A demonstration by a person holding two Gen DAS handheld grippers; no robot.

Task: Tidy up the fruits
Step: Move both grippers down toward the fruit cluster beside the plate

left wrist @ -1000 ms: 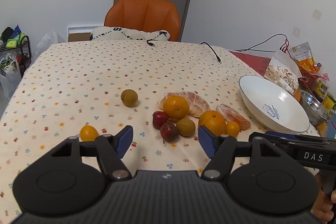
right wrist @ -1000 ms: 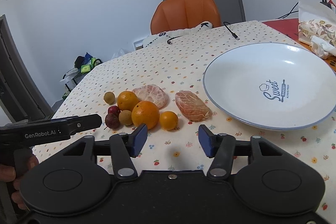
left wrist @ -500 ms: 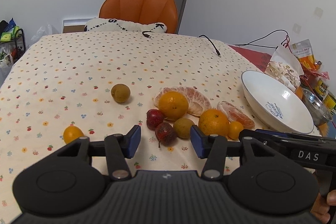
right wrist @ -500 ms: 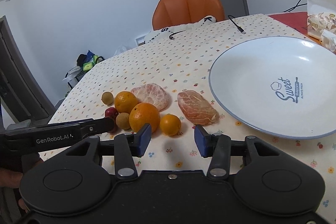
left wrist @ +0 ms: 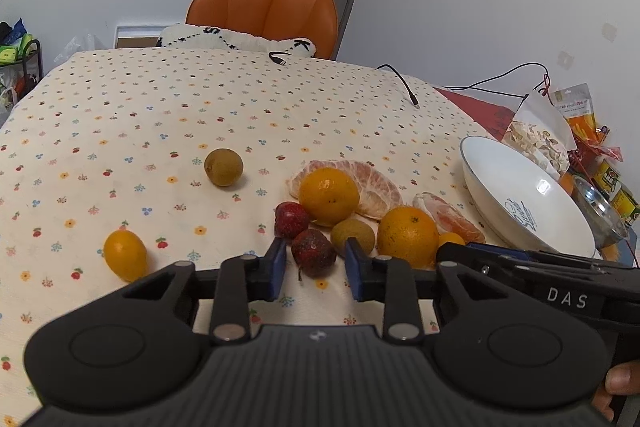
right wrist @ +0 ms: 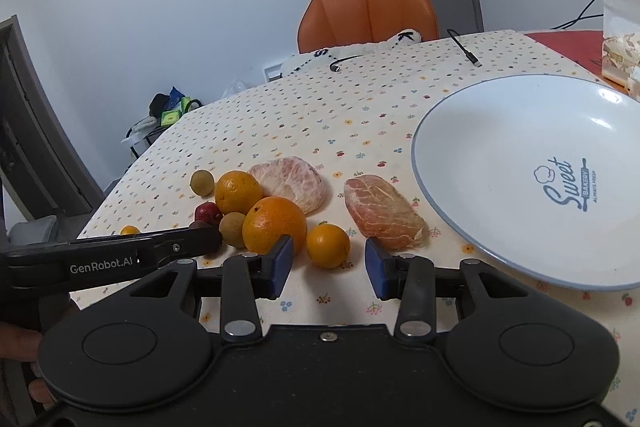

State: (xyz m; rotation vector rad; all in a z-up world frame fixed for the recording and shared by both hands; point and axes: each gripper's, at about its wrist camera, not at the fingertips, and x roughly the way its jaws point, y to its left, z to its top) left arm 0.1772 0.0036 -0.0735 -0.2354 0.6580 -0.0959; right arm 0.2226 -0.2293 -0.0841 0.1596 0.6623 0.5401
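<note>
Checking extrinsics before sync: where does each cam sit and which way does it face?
Left wrist: sits on the left claw, looking across the table at a dark red fruit between its open fingers; the right claw's body and a fingertip of a hand show at right.
Right wrist: sits on the right claw, facing a small orange fruit and the white plate; the left claw crosses at left.
Shared: fruit pile, plate, orange chair.

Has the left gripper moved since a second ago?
Yes. The left gripper has advanced toward the dark red round fruit, which now sits between its narrowed, still open blue pads.
</note>
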